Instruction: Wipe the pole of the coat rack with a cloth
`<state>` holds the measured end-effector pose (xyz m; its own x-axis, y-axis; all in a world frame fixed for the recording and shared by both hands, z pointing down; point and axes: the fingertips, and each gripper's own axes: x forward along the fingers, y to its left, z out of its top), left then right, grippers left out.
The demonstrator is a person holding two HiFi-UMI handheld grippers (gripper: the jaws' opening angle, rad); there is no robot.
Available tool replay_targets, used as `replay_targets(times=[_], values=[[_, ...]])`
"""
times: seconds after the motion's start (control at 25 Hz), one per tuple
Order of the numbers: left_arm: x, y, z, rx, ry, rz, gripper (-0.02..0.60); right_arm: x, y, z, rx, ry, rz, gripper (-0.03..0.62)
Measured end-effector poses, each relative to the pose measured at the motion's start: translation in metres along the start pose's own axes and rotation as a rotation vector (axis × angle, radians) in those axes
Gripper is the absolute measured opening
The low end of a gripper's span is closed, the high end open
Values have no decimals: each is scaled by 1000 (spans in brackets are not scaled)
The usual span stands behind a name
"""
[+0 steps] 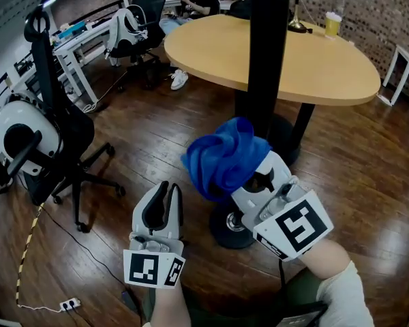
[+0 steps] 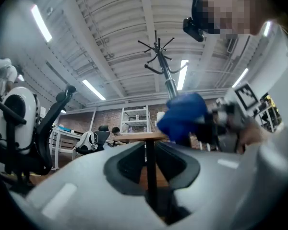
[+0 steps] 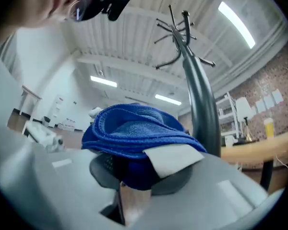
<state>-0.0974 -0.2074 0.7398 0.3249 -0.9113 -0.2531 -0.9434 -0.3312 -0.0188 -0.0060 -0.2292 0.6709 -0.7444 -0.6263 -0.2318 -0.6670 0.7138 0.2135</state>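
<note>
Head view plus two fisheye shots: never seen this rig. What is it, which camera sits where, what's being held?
There is no robot here: a person holds a two-jaw gripper in each hand. The head view comes from a camera on their head, looking down. The other two cameras ride on the grippers and look along the jaws. The right gripper is shut on a bunched blue cloth, held beside the dark pole of a coat rack. The rack stands on the wooden floor, in front of a round wooden table. Whether cloth and pole touch is unclear. The left gripper is shut and empty.
</note>
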Motion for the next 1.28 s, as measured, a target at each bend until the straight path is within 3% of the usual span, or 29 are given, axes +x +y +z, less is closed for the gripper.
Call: replay_targets(times=[0.12,0.2,0.28,0.36,0.48,0.64,0.76,0.88,1.0,1.08,1.16,1.24,1.28], values=[[-2,3,6,-6,-3,-18,64,32,-26,93,-39,-89,-18,101],[-7,5,8,-11,-8,-22,64,42,-41,119,-57,-114,-69,101],[-13,9,7,-13,-3,-9,64,42,-51,110,-46,-91,-125,101],[-18,15,8,-16,3,5,64,34,-52,67,-29,-31,-171,101],[-24,20,10,-21,3,13,64,11,-28,-52,-3,106,-214,101],[-22,16,3,-24,3,-8,64,-34,20,-297,122,407,-284,101],[-22,15,-3,-17,16,-13,64,-75,63,-469,142,664,-293,101],[-24,16,-9,-31,30,-26,64,-115,94,-579,150,849,-288,101],[-25,18,-16,-45,47,-28,64,-144,109,-640,221,957,-266,101],[-25,17,-21,-47,58,-29,64,-153,113,-649,252,977,-251,101],[-25,15,-27,-51,70,-29,64,-127,104,-616,223,887,-236,101],[-22,18,-32,-56,79,-20,64,-68,80,-527,179,686,-229,101],[-20,19,-34,-60,83,-16,64,-37,66,-458,152,560,-218,101]])
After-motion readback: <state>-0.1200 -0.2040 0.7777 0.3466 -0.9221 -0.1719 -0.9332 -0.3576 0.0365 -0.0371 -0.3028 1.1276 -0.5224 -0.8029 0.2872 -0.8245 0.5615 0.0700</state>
